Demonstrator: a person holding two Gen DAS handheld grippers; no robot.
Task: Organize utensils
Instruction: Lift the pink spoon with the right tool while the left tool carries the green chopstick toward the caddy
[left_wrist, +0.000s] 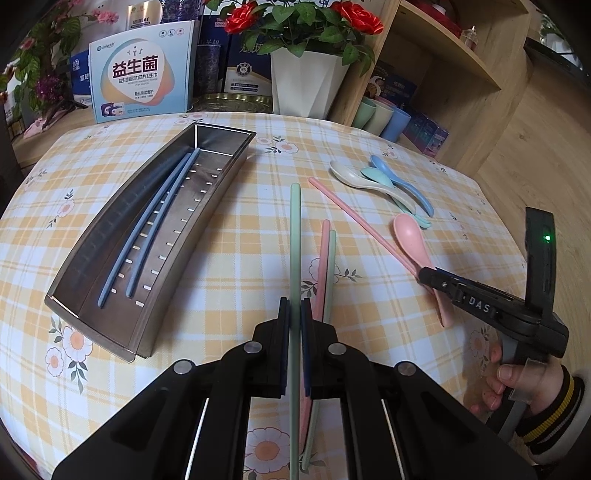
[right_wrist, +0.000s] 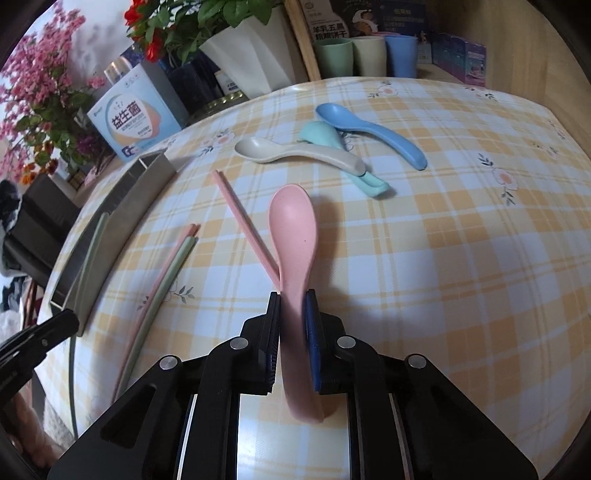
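My left tool (left_wrist: 295, 314) is clamped on a long pale green plastic chopstick (left_wrist: 295, 236), gripped near its lower end, so most of its length juts forward above the checked surface (left_wrist: 229, 236). With so much overhang it could swing in the grip, strike the rim of the perforated steel tray (left_wrist: 207, 206) and skid out instead of dropping beside the two blue chopsticks (left_wrist: 155, 225) already in it.

My right tool (right_wrist: 291, 325) has its pads against the handle of the pink plastic spoon (right_wrist: 293, 225), which lies over a pink chopstick (right_wrist: 240, 218). If the hold is shallow, I judge the smooth handle may twist or slip free on lifting, and the chopstick beneath could be dragged along.

A pink and a green chopstick (left_wrist: 327, 266) lie together just beside my left tool; a low sweep would scatter them. The white, teal and blue spoons (right_wrist: 332, 144) lie piled farther back.
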